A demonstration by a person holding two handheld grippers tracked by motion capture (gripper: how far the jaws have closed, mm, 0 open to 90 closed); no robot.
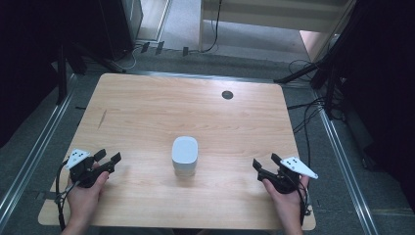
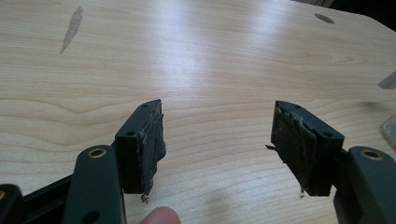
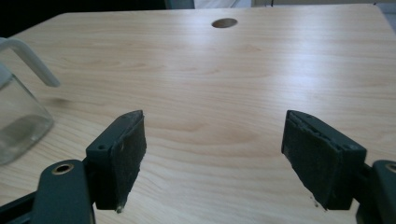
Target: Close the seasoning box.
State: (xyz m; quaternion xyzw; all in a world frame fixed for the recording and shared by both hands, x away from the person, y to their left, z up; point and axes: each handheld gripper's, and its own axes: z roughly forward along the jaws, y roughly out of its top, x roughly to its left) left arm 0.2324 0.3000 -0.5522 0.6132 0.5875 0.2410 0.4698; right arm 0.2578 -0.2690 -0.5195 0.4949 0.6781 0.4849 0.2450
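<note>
A clear square jar with a white lid (image 1: 185,155) stands upright near the middle of the wooden table (image 1: 161,107). My left gripper (image 1: 108,158) rests at the table's front left, held by a hand, its jaws wide open with nothing between them (image 2: 218,144). My right gripper (image 1: 265,161) rests at the front right, also open and holding nothing (image 3: 215,154). In the right gripper view the jar (image 3: 18,112) sits at the left edge, with a white latch handle (image 3: 32,58) sticking up. A sliver of the jar (image 2: 390,128) shows at the right edge of the left gripper view.
A round cable hole (image 1: 227,95) lies in the table's far side. A dark scuff (image 1: 102,119) marks the wood at the left. Cables (image 1: 308,117) and stand legs crowd the floor to the right, and metal rails (image 1: 34,152) run along both sides.
</note>
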